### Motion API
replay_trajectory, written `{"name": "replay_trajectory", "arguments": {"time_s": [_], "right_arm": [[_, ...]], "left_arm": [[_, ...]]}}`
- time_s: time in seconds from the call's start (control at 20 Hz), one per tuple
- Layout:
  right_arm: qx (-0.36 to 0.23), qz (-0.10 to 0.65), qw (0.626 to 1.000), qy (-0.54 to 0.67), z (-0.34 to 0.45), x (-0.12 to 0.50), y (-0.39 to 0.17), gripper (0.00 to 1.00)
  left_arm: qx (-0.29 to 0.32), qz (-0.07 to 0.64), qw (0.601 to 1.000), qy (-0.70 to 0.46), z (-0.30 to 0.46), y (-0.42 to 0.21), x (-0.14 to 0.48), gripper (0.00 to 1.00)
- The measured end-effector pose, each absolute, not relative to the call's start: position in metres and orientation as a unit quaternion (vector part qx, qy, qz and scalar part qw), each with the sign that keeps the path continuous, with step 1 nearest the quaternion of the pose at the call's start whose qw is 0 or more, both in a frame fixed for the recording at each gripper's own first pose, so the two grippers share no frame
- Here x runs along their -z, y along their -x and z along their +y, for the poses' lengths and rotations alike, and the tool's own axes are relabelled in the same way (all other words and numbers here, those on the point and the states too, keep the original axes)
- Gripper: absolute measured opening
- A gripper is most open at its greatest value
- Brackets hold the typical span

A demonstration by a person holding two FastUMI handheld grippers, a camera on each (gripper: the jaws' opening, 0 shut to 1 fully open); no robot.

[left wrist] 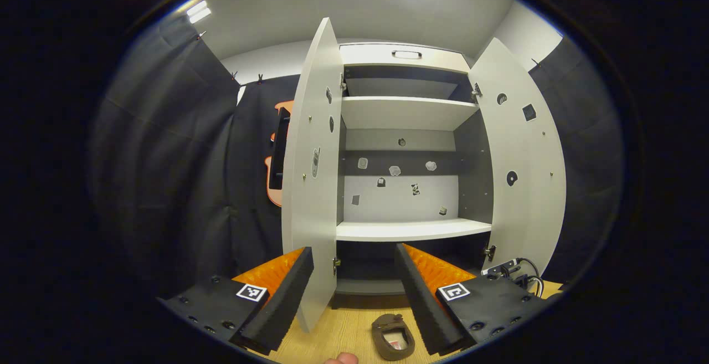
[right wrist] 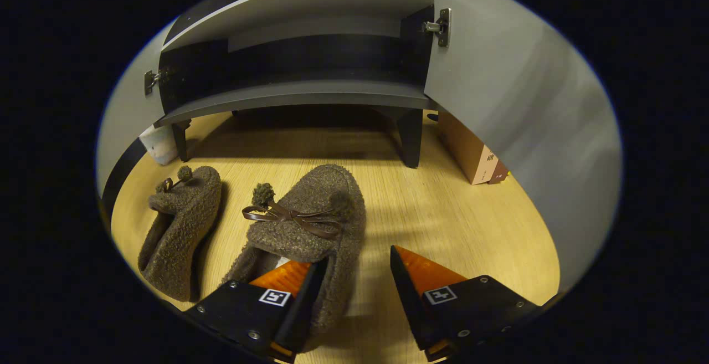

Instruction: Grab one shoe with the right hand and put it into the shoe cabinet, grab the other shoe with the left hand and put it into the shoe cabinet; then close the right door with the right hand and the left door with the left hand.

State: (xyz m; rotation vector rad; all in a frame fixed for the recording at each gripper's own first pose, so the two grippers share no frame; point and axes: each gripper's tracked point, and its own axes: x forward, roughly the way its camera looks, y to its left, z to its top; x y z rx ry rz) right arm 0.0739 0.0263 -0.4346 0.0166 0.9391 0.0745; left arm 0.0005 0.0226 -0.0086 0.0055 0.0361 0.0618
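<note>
Two brown fuzzy shoes with bows lie on the wooden floor in front of the cabinet. In the right gripper view the nearer shoe [right wrist: 310, 225] has my right gripper [right wrist: 357, 261] open around its right side wall: one finger [right wrist: 288, 281] sits inside the shoe's mouth, the other outside. The second shoe [right wrist: 180, 222] lies apart to its left. In the left gripper view my left gripper [left wrist: 353, 250] is open and holds nothing, facing the open shoe cabinet [left wrist: 412, 229]; one shoe [left wrist: 393, 336] lies on the floor below it.
Both cabinet doors stand open: left door [left wrist: 313, 175] and right door [left wrist: 520, 159]. The low bottom shelf [right wrist: 293, 95] is bare. A cardboard box [right wrist: 471, 153] stands behind the right door [right wrist: 498, 76]. A cable plug [left wrist: 507, 268] lies by the cabinet's right foot.
</note>
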Motion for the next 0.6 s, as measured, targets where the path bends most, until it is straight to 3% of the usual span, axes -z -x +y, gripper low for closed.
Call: {"name": "replay_trajectory", "arguments": {"time_s": [0.05,0.1,0.2,0.35,0.5,0.6], "right_arm": [[-0.039,0.452,0.891,-0.018,0.031,0.436,-0.073,0.67],[-0.041,0.448,0.893,-0.024,0.035,0.436,-0.072,0.50],[-0.041,0.446,0.893,-0.034,0.035,0.435,-0.072,0.33],[-0.055,0.442,0.894,-0.037,0.034,0.434,-0.075,0.24],[-0.040,0.420,0.906,-0.033,0.029,0.428,-0.076,0.05],[-0.041,0.409,0.911,-0.028,0.026,0.419,-0.072,0.03]], "left_arm": [[-0.032,0.018,0.999,-0.004,0.022,0.001,0.008,0.96],[-0.033,0.018,0.999,-0.004,0.023,0.001,0.008,0.96],[-0.032,0.021,0.999,-0.001,0.022,0.000,0.010,0.99],[-0.032,0.020,0.999,0.001,0.022,0.000,0.010,0.96],[-0.033,0.015,0.999,-0.002,0.023,-0.001,0.009,0.96],[-0.034,0.016,0.999,-0.002,0.024,-0.003,0.009,0.96]]}}
